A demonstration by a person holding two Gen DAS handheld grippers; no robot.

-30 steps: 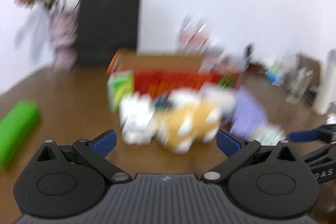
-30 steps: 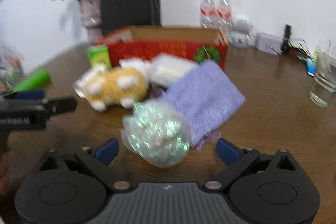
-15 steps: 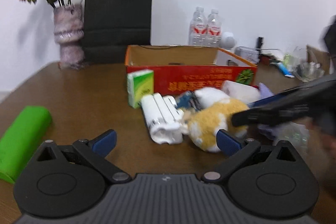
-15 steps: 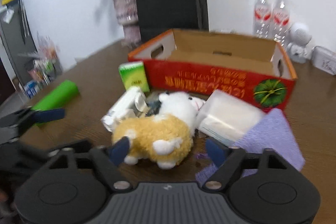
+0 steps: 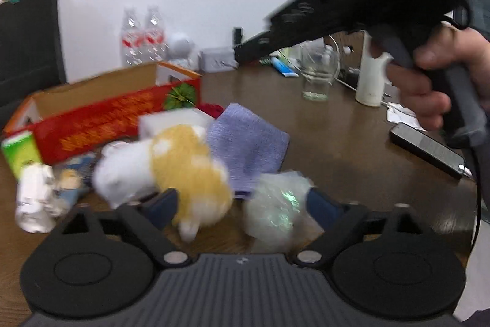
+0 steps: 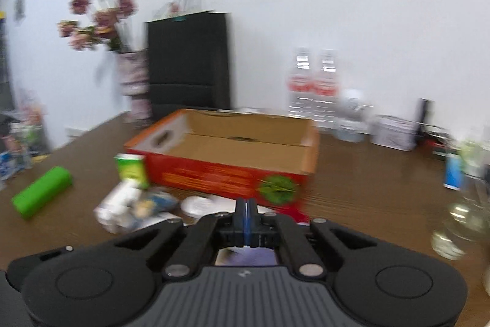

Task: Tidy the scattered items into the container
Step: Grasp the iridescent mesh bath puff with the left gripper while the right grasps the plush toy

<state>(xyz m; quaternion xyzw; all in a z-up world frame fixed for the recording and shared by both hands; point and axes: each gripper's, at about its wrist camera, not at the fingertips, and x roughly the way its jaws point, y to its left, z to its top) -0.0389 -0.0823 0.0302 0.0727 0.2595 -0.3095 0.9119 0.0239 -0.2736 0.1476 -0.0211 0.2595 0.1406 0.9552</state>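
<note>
two wrist-camera views of a cluttered brown wooden table (image 5: 352, 137). from the left camera, the left gripper (image 5: 242, 204) has its blue-tipped jaws wide apart and closing; between them, blurred, lie a yellow and white plush toy (image 5: 183, 170) and a crinkly clear plastic bundle (image 5: 275, 210), and whether the pads touch either cannot be told. just behind the toy lies a lavender cloth (image 5: 248, 143), beside a white block (image 5: 171, 120). further back sits the container, an open red cardboard box (image 5: 98, 118), with a small green carton (image 5: 20, 150) at its left corner. upper right, a hand (image 5: 441, 75) holds the right gripper's black handle above the table. from the right camera, the right gripper (image 6: 246, 216) is fully closed, pads together with nothing between them. beyond it the red box shows a bare inside, and a green cylinder (image 6: 43, 192) lies far left
</note>
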